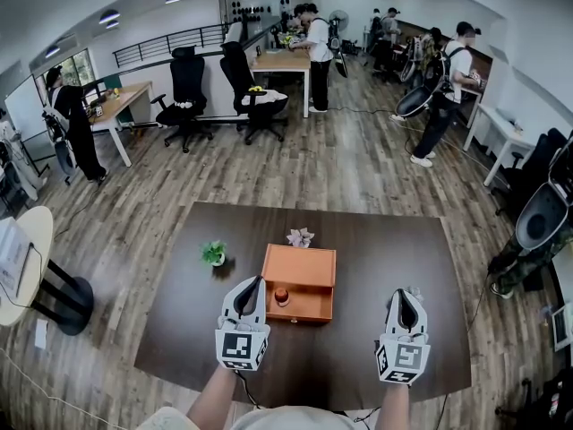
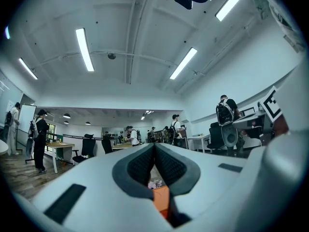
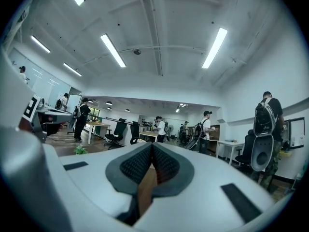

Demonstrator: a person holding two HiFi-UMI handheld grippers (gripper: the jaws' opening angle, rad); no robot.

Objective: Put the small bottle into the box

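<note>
An orange box (image 1: 301,270) lies open in the middle of the dark brown table (image 1: 358,249). A small bottle (image 1: 281,296) with a dark red cap stands inside it, at the box's near left. My left gripper (image 1: 256,281) is just left of the box, with its tips close to the bottle and its jaws shut on nothing. In the left gripper view the pads (image 2: 143,166) meet, and a strip of the orange box (image 2: 162,200) shows below them. My right gripper (image 1: 399,293) is off to the right of the box, shut and empty. Only brown table (image 3: 145,191) shows under its tips (image 3: 152,145).
A small green potted plant (image 1: 214,253) stands left of the box, and a pale paper flower (image 1: 300,236) lies behind it. The table's near edge runs just below both grippers. Around the table are office chairs (image 1: 186,97), desks and several people.
</note>
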